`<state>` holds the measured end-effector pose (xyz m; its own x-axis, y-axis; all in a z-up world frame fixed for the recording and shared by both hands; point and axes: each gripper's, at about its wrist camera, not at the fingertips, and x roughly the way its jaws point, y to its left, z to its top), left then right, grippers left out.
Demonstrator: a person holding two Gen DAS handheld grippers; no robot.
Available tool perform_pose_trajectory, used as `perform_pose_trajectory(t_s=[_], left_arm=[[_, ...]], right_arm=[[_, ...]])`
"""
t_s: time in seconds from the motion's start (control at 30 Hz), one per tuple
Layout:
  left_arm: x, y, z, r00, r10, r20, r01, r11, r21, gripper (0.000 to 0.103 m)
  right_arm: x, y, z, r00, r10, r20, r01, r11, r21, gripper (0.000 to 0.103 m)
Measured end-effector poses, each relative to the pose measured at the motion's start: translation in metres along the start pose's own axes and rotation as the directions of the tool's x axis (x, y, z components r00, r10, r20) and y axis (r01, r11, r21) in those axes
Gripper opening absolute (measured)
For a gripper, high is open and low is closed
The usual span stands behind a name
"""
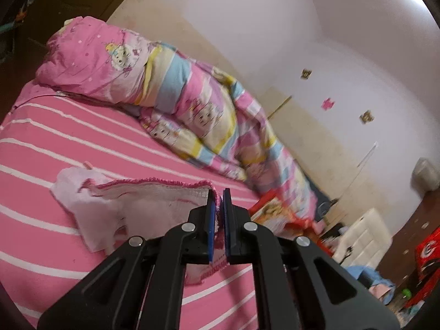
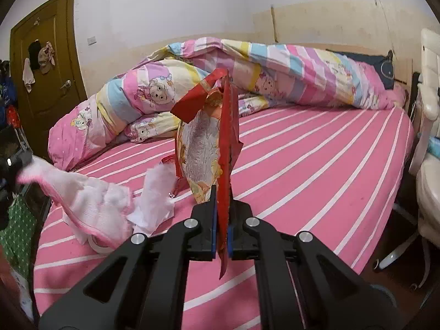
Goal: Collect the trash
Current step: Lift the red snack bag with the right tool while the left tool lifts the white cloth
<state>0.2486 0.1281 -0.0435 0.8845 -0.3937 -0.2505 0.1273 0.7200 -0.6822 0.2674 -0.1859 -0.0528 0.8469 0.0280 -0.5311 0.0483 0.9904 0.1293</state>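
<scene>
Two pieces of trash are in hand above the striped bed: the left gripper is clamped on a pink-edged cloth, the right gripper on a red snack wrapper, so carrying both to a bin likely comes next.

Light: indoor, artificial, moderate; warm pink cast over wall and bed.
Source: bright glare patch at upper right edge of left view; washed-out wall near it.
Shadows: soft, under quilt along the sheet.
Blur: left view smeared at right, clutter there unreadable; right view sharper, wrapper print still illegible.
Distortion: strong fisheye; door and bed stripes bow.
Edges: dark vignette in all corners.
</scene>
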Motion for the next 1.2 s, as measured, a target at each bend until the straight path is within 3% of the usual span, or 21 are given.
perform_pose_trajectory(t_s=[0.2,0.4,0.7,1.03,1.2], left_arm=[[-0.014,-0.026,0.012,0.997,-0.019,0.071,0.011,0.992,0.124,0.005],[-0.024,-0.047,0.012,0.991,-0.093,0.099,0.071,0.975,0.21,0.005],[-0.028,-0.051,0.014,0.982,-0.164,0.096,0.141,0.967,0.213,0.005],[-0.041,-0.054,0.017,0.954,-0.276,0.117,0.249,0.946,0.207,0.005],[-0.058,-0.066,0.019,0.929,-0.345,0.137,0.309,0.923,0.228,0.005]], right_arm=[[-0.006,-0.001,0.005,0.999,0.008,0.031,-0.008,1.0,-0.008,0.005],[-0.018,0.008,0.009,0.997,0.048,0.066,-0.046,0.998,-0.043,0.005],[-0.028,0.029,0.008,0.991,0.114,0.071,-0.108,0.99,-0.088,0.005],[-0.035,0.045,0.006,0.987,0.128,0.097,-0.115,0.985,-0.128,0.005],[-0.04,0.047,0.006,0.984,0.135,0.115,-0.119,0.984,-0.133,0.005]])
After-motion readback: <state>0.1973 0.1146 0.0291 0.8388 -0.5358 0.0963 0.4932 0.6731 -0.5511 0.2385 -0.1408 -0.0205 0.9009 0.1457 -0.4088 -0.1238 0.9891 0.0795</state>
